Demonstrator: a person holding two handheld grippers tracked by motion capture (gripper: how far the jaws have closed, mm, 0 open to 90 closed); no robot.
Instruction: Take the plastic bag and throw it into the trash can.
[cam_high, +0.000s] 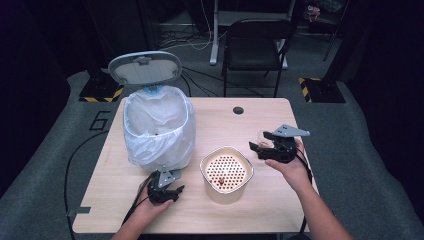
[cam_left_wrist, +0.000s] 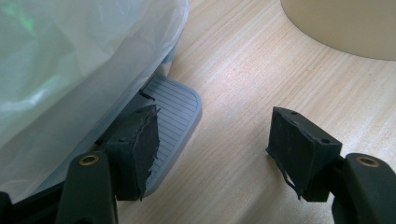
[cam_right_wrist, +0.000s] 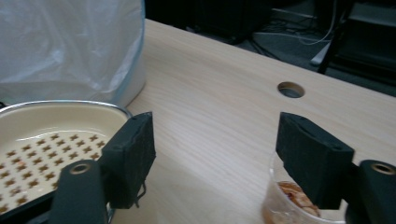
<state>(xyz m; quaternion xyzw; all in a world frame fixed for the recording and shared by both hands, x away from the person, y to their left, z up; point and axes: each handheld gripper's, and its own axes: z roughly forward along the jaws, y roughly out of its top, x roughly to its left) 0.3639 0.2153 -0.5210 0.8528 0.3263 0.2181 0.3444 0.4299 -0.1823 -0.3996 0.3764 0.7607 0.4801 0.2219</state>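
- Left gripper (cam_left_wrist: 215, 149): your jaws stand apart, one pressing the bin's pedal (cam_left_wrist: 175, 109), which probably holds the lid (cam_high: 145, 67) up.
- Right gripper (cam_right_wrist: 217, 158): jaws wide, empty, just above the clear cup (cam_right_wrist: 280, 205) of scraps.
- Strainer bowl (cam_high: 226, 172): sits between bin (cam_high: 157, 127) and cup.

Black two-jaw claws (cam_high: 171, 192), brass screws, grey triangular plate, trailing cables

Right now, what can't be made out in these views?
- Bin contents: high view, too small and veiled by the liner; only a brown speck.
- Cup: right gripper view, cut by the bottom edge and partly behind a jaw of the right tongs.
- Pedal: left gripper view, partly behind a jaw of the left tongs and under the liner.
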